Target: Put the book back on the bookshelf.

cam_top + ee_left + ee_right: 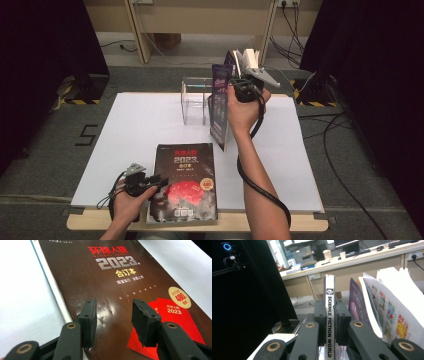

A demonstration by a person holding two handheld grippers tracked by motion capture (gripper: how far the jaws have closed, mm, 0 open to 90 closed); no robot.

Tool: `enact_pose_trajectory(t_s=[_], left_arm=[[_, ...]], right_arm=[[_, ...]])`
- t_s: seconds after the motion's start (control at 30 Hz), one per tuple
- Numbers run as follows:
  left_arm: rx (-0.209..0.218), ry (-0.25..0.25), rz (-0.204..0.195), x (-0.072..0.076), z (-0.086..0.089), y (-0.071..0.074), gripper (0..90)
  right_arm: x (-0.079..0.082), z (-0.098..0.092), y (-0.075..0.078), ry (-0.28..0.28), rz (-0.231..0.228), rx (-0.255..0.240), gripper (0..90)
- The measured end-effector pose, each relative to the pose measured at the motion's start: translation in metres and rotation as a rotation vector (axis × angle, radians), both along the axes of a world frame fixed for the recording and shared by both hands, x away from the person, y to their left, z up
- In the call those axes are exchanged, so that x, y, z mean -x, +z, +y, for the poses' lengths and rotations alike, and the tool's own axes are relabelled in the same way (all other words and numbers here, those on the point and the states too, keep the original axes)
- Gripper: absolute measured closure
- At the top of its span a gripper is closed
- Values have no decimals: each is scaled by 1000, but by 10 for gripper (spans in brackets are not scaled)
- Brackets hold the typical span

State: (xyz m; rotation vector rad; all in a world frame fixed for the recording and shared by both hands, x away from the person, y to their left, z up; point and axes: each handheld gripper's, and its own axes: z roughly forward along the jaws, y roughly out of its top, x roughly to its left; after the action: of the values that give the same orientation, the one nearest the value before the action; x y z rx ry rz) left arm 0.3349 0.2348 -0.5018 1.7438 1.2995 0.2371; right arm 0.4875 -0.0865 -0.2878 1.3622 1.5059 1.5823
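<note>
The right claw (329, 322) is clamped on the spine of a magazine (220, 107) held upright above the desk (140, 120) beside a clear rack (195, 100); judged light, floppy, glossy, best gripped at the spine.

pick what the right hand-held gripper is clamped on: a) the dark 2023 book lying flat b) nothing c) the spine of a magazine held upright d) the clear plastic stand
c: in the right gripper view the right hand-held gripper pinches the spine of the magazine, held upright over the table; the 2023 book lies flat by the left hand.
</note>
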Motion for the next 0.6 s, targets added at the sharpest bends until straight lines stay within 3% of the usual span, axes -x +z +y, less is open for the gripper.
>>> enact_pose_trajectory(t_s=[0.6], left_arm=[[-1, -3, -2, 0, 0, 0, 546]], right_arm=[[2, 3, 10, -4, -47, -7, 835]])
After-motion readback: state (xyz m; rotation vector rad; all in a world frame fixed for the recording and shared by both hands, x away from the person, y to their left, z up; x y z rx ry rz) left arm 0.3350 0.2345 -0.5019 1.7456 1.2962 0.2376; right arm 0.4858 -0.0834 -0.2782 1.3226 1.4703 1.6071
